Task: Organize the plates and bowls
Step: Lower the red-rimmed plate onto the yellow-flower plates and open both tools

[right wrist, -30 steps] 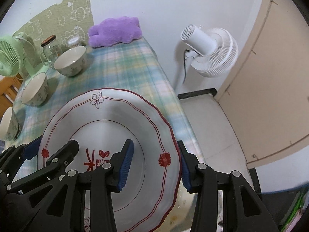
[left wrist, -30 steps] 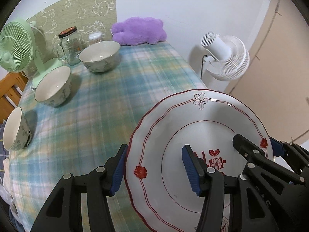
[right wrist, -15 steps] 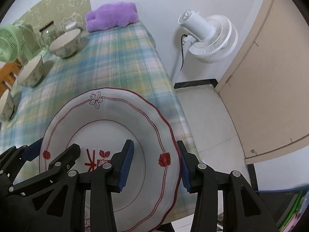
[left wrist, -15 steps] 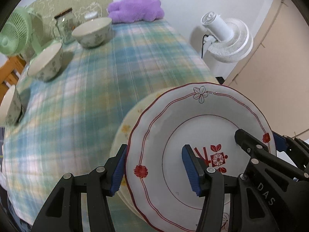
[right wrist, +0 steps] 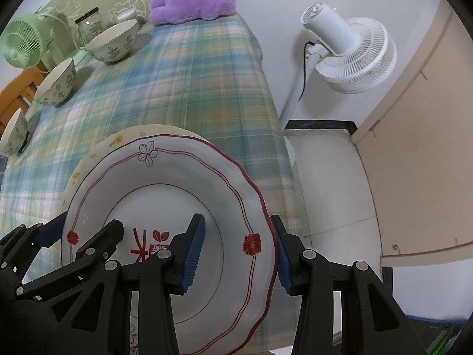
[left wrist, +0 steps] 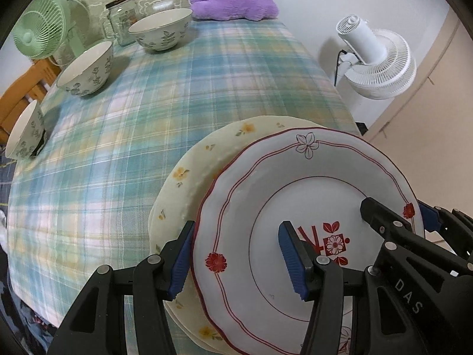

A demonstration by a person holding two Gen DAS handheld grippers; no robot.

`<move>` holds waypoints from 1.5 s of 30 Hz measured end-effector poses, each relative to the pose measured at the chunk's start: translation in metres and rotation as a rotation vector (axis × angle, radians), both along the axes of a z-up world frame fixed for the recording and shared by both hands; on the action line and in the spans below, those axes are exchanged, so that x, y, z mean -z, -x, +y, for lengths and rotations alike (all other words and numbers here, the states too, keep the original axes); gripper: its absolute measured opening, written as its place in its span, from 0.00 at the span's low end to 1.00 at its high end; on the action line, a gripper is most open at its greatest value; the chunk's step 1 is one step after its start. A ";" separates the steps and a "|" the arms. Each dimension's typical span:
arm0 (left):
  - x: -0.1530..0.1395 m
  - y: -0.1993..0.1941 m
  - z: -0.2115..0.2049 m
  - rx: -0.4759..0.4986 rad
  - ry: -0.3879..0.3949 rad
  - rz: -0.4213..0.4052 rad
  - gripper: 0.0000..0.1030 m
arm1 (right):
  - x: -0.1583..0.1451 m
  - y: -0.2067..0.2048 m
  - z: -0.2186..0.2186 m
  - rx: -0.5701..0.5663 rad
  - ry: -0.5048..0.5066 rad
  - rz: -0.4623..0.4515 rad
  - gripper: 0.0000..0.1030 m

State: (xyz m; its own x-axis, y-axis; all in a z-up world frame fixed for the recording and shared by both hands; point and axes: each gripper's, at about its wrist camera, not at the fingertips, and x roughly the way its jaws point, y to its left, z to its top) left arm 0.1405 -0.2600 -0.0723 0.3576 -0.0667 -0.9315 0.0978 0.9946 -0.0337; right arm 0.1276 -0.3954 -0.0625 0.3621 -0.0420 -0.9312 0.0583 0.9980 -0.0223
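Now | red-rimmed plate (left wrist: pixel 295 195) | rim clamped inside left tool (left wrist: pixel 236 260), right tool (right wrist: pixel 236 254)

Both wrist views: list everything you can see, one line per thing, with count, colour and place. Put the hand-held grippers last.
red-trimmed plate: one, white with red flowers, over the near table edge, held on both sides.
yellow-flowered plate: at least one, cream, on the cloth under the red-trimmed plate.
bowls: three, white with dark leaf print, along the table's left side.
glass jar: one, clear, dark lid, far left.
green fan: one, far left corner.
plush toy: one, purple, far end by the wall.
tablecloth: one, green-blue plaid.
white fan: one, on the floor to the right.
left hand-held gripper: black, blue pads, on the plate's left rim.
right hand-held gripper: same, on the right rim.
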 end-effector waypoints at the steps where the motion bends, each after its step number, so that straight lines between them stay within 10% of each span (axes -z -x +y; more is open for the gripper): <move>1: 0.000 0.000 -0.001 -0.006 -0.005 -0.001 0.55 | 0.001 -0.001 0.000 -0.009 -0.001 -0.003 0.47; 14: 0.000 0.000 -0.002 -0.064 -0.017 -0.003 0.55 | -0.003 0.001 -0.013 -0.036 -0.047 -0.005 0.46; 18: 0.000 0.000 -0.003 -0.062 -0.023 0.000 0.55 | -0.009 0.004 -0.021 -0.016 -0.091 -0.031 0.28; 45: 0.001 -0.003 0.004 -0.045 -0.127 -0.031 0.59 | 0.000 -0.012 0.014 -0.066 -0.021 0.005 0.30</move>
State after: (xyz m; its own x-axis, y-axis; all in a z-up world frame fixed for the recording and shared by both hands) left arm 0.1433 -0.2559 -0.0730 0.3861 0.0677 -0.9200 0.0518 0.9941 0.0949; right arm 0.1399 -0.3817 -0.0620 0.3587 0.0018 -0.9335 -0.0079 1.0000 -0.0011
